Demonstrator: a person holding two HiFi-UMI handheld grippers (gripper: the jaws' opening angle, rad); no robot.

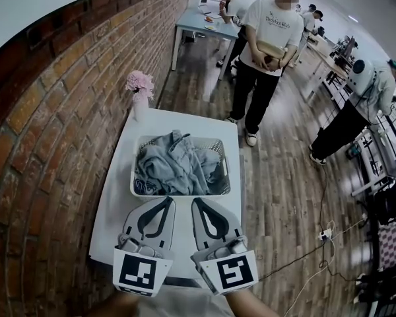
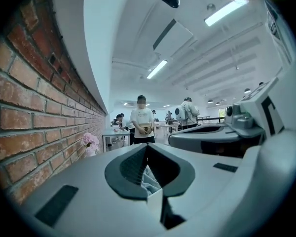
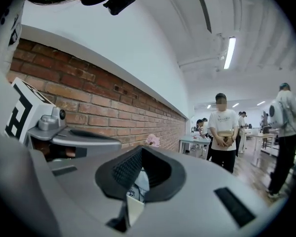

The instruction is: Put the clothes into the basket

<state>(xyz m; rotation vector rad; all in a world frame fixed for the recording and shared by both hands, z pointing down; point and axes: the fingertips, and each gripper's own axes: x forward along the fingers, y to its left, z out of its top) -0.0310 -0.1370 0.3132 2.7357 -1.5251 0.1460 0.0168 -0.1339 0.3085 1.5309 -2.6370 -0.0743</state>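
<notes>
A heap of grey-blue clothes (image 1: 178, 167) fills the white perforated basket (image 1: 140, 189) in the middle of the white table (image 1: 119, 203). Both grippers hover side by side just in front of the basket's near rim. My left gripper (image 1: 164, 199) is shut with nothing in it, and so is my right gripper (image 1: 200, 201). In the left gripper view the jaws (image 2: 147, 146) meet, and a strip of cloth (image 2: 151, 180) shows through the gap below them. The right gripper view shows shut jaws (image 3: 142, 148) with the basket's edge (image 3: 136, 185) beyond.
A white vase of pink flowers (image 1: 140, 83) stands at the table's far left corner by the brick wall (image 1: 46, 131). A person in a white T-shirt (image 1: 267, 51) stands beyond the table; another person (image 1: 363, 104) bends over at the right. Cables (image 1: 317, 243) lie on the wooden floor.
</notes>
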